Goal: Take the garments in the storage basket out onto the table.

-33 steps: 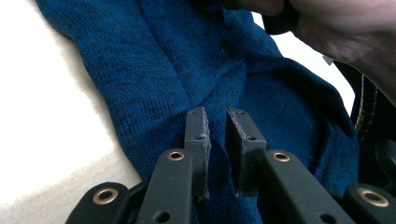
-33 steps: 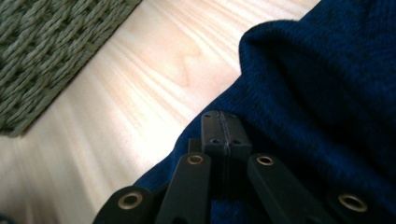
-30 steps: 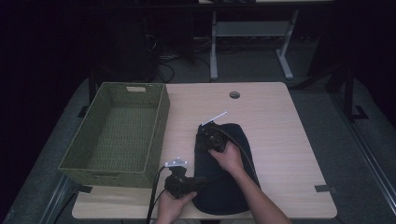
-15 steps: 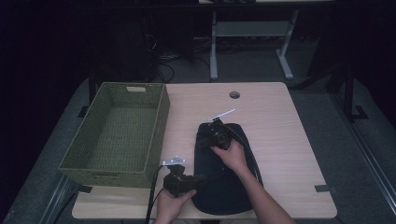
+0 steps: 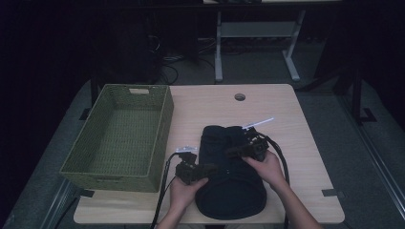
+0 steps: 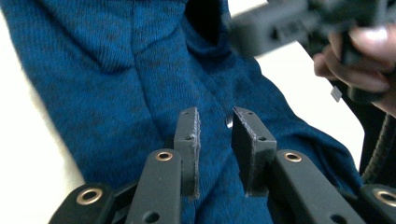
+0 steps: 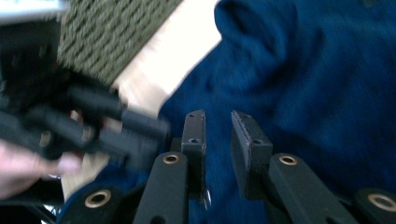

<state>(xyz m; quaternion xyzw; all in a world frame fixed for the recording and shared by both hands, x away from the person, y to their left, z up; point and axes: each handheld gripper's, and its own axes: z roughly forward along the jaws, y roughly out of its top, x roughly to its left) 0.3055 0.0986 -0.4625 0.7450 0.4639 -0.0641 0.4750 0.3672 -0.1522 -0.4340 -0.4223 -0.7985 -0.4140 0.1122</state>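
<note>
spanning most of the high view, the pale wooden worktop (image 5: 296,143) carries a green woven basket (image 5: 119,138) at nine o'clock and a dark blue knitted garment (image 5: 231,191) lying flat at six o'clock, just beside the basket. the left hand-held gripper (image 5: 210,168) rests on the garment's nine o'clock edge with its jaws slightly parted and nothing between them, and the right hand-held gripper (image 5: 234,151) hovers over the garment's upper part, jaws likewise released with a narrow gap.
</note>
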